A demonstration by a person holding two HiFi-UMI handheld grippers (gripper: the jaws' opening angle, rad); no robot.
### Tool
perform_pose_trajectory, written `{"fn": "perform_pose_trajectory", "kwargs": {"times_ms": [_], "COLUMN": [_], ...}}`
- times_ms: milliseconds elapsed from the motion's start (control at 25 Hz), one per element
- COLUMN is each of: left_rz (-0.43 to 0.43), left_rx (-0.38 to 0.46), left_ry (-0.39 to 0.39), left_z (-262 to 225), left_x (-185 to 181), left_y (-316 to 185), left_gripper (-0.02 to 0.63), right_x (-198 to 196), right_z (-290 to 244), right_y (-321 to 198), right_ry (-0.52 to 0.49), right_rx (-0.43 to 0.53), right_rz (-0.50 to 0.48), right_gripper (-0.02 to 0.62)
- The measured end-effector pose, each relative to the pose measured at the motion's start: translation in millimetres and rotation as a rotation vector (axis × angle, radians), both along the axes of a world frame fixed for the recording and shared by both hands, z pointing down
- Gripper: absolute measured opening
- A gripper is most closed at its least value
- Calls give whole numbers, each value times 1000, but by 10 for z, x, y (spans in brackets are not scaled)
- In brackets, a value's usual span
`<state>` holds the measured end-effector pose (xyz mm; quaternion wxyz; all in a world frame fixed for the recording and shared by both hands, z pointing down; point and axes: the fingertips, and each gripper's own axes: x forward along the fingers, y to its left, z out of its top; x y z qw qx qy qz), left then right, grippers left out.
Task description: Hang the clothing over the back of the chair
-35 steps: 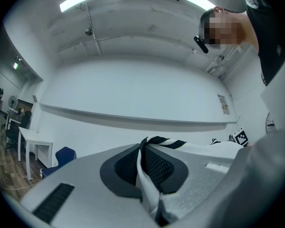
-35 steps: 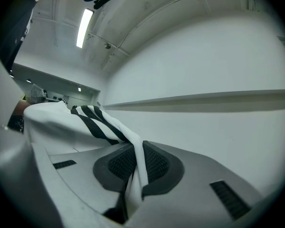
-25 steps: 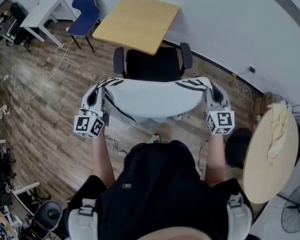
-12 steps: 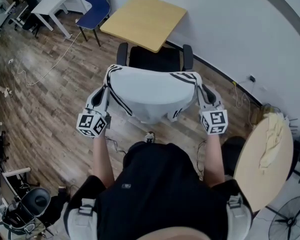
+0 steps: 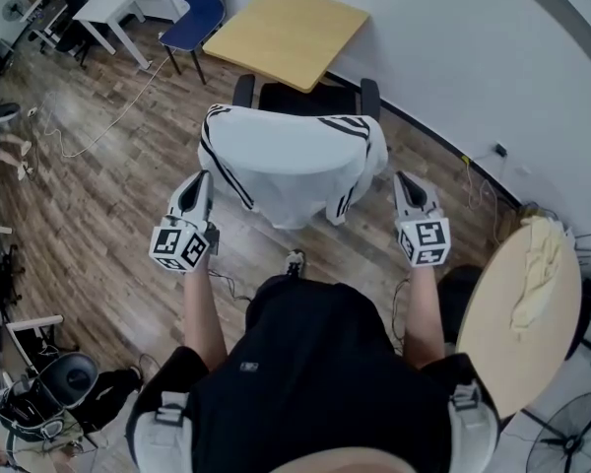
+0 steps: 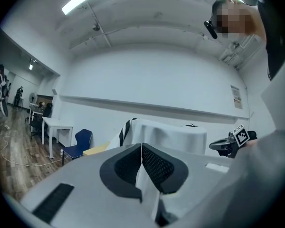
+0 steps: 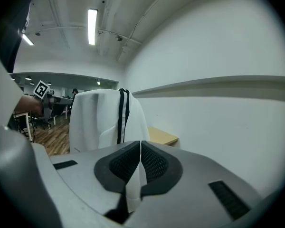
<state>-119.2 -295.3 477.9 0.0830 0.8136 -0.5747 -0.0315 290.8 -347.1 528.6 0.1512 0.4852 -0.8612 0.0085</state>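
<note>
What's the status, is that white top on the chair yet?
Both shut and empty: left gripper, right gripper, clear of the cloth. The white striped garment hangs over the chair back. Nothing in the way.

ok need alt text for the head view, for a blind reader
A white garment with black stripes hangs draped over the back of a black office chair, seen from above. The person's left gripper and right gripper flank it above a wood floor.
</note>
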Motion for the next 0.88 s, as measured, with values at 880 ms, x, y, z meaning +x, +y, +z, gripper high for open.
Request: {"fn": "perform_pose_trajectory", "kwargs": {"times_ms": [880], "left_rz": [-86], "left_rx": [-17], "left_ry": [-16], "left_z": [56], "left_x": [589], "left_y": [1490], "left_gripper": [3], "right_x": [414], "right_z": [207], "right_y": [1102], "right_ry": [0], "right_rx": [-24], "right_rz": [-81], "right_gripper": [-5]}}
